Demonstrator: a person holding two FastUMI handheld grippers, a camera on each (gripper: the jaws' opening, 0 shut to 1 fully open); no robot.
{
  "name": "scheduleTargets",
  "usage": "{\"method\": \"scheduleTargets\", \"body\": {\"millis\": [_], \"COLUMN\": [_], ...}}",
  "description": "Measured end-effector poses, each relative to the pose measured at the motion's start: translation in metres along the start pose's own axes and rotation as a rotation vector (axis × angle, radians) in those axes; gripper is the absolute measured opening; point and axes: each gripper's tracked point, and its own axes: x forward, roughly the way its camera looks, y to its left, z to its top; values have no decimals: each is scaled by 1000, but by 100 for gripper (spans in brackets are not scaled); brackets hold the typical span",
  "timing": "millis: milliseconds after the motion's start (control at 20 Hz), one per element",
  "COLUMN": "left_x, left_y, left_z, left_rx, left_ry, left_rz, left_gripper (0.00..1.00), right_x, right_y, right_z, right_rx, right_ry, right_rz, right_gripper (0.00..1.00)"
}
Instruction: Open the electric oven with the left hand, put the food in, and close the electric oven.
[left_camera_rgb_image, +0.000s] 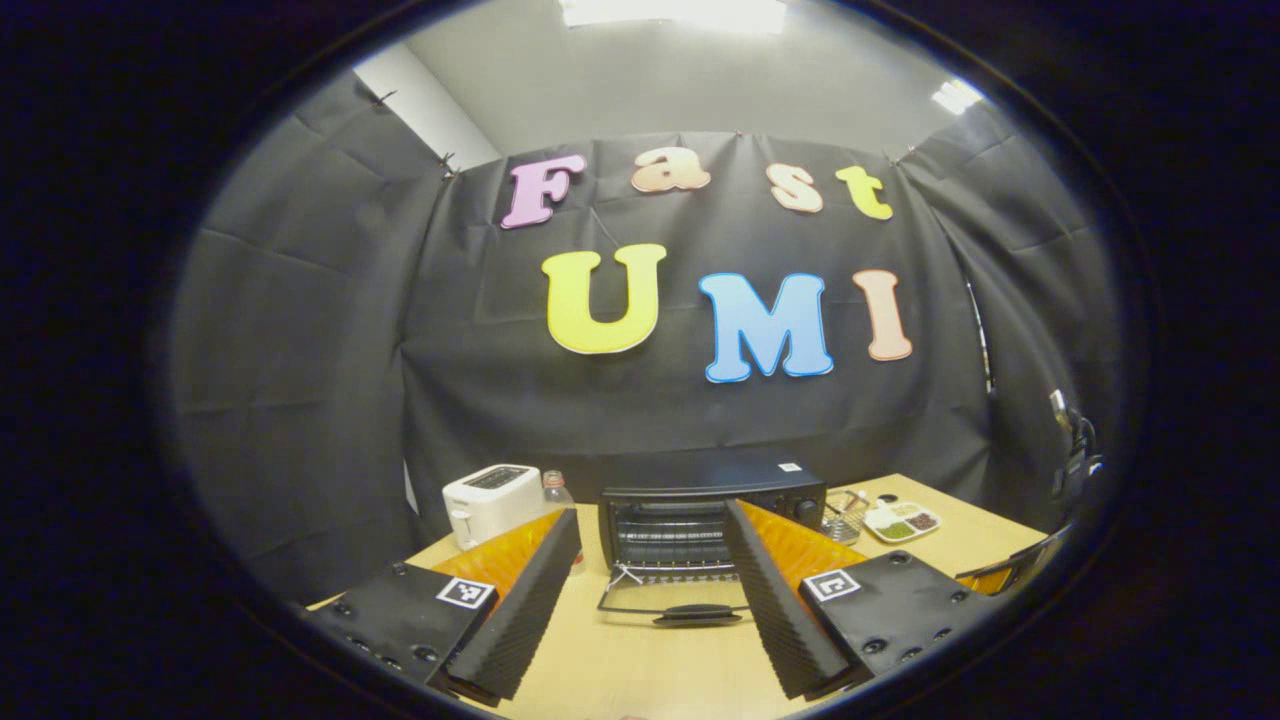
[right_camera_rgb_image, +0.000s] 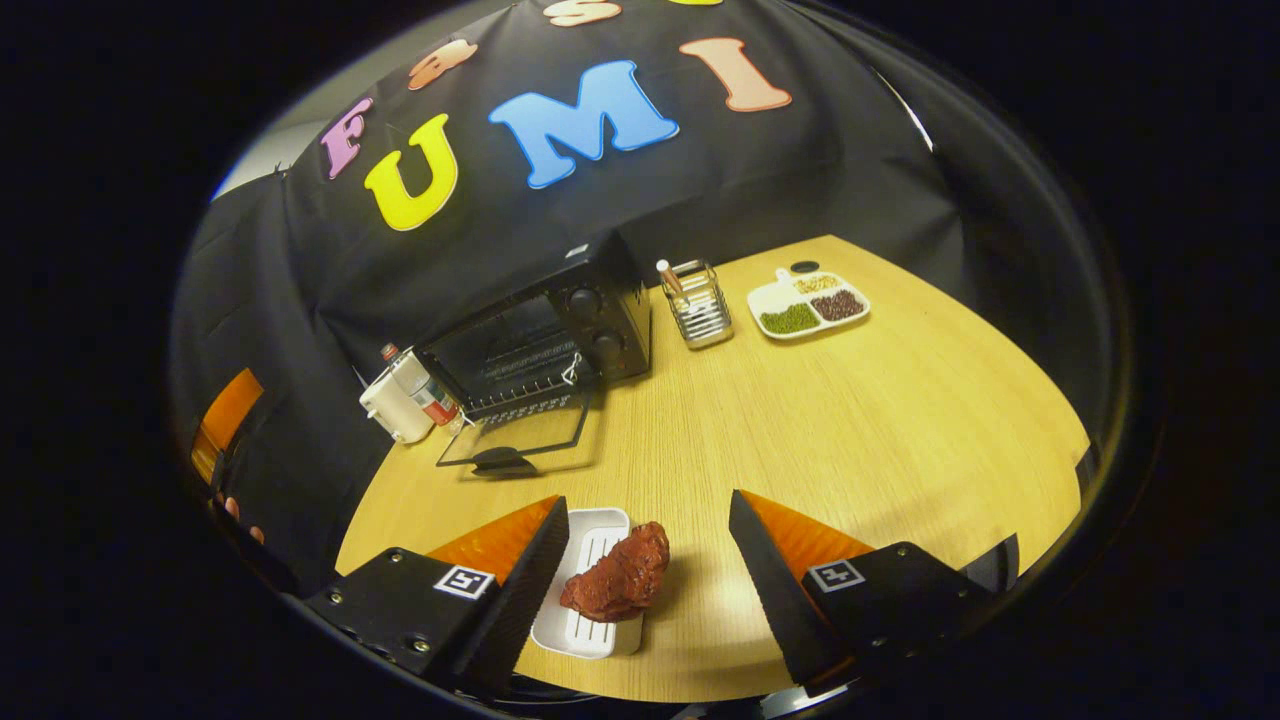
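A pale wood-grain table (right_camera_rgb_image: 850, 420) stands in a booth walled with black cloth; nearest in the right gripper view, the right gripper (right_camera_rgb_image: 648, 560) hangs above the table's front edge with its jaws spread wide, gripping nothing; between its fingers lies the food (right_camera_rgb_image: 618, 580), a lumpy reddish-brown chunk with a rough, glistening surface, resting on the right end of a small white ridged tray (right_camera_rgb_image: 585, 625) and overhanging its rim. In the left gripper view, the left gripper (left_camera_rgb_image: 652, 590) is likewise wide open and empty, facing the electric oven (left_camera_rgb_image: 700, 505); the oven is a black box with two knobs on its right side, its glass door (right_camera_rgb_image: 520, 440) folded down flat onto the table and its wire rack showing inside. Left of the oven stand a small bottle (right_camera_rgb_image: 425, 390) and a white toaster (left_camera_rgb_image: 490, 500); to its right, a wire holder (right_camera_rgb_image: 697, 305), then a white divided dish (right_camera_rgb_image: 808, 303) of green, brown and yellow grains.
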Motion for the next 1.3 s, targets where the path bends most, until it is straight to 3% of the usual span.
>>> {"method": "scheduleTargets", "body": {"millis": [200,500,550,650,700,750,800,850,900,1000,1150,1200,1300], "left_x": [-5,-2,-1,2,3,5,6,8,9,12,18,19,23], "left_y": [13,30,33,33,33,33,33,32,32,33,34,34,35], "left_z": [1,1,0,-1,-1,-2,-3,-4,-6,-8,-8,-8,-10], "left_rx": [10,20,21,15,13,12,11,7,5,-3,-14,-15,-21], "left_ry": [-3,-4,-6,-6,-7,-6,-6,-3,0,1,-2,-3,-4], "left_rz": [34,62,65,65,63,62,60,55,52,52,47,45,40], "left_gripper": [100,100,100,100,100,100,100,100,90,100,96,90,93], "right_x": [16,29,30,33,26,34,26,30,30,29,23,20,20], "right_y": [1,5,9,14,11,14,17,22,26,29,34,39,49], "right_z": [-25,-46,-49,-56,-48,-49,-46,-43,-39,-38,-25,-18,1], "right_rx": [71,201,235,281,295,292,305,333,341,316,289,286,268], "right_ry": [97,191,211,229,224,233,224,216,213,208,190,173,140], "right_rz": [32,57,71,89,85,93,119,123,125,125,118,126,138], "right_gripper": [96,61,67,61,27,33,33,23,13,13,13,13,13]}}
